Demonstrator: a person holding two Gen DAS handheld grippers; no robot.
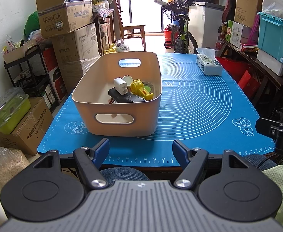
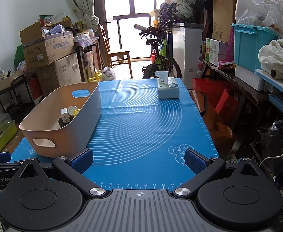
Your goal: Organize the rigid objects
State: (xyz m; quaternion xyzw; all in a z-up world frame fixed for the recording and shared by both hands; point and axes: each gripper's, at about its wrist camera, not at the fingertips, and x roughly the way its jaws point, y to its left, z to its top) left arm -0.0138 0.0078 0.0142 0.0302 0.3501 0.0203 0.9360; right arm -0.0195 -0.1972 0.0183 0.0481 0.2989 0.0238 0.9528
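While tissue box (image 2: 168, 88) sits apart, basket (image 1: 95, 104) near

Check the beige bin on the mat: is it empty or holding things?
Holding things. The beige bin contains a white charger, a yellow toy and a black object; these fill only its near end.

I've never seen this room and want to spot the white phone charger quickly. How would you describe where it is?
Find the blue mat covering the table; a beige bin stands on it. Inside, the charger sits on a black gadget, the only white block, beside a yellow toy.
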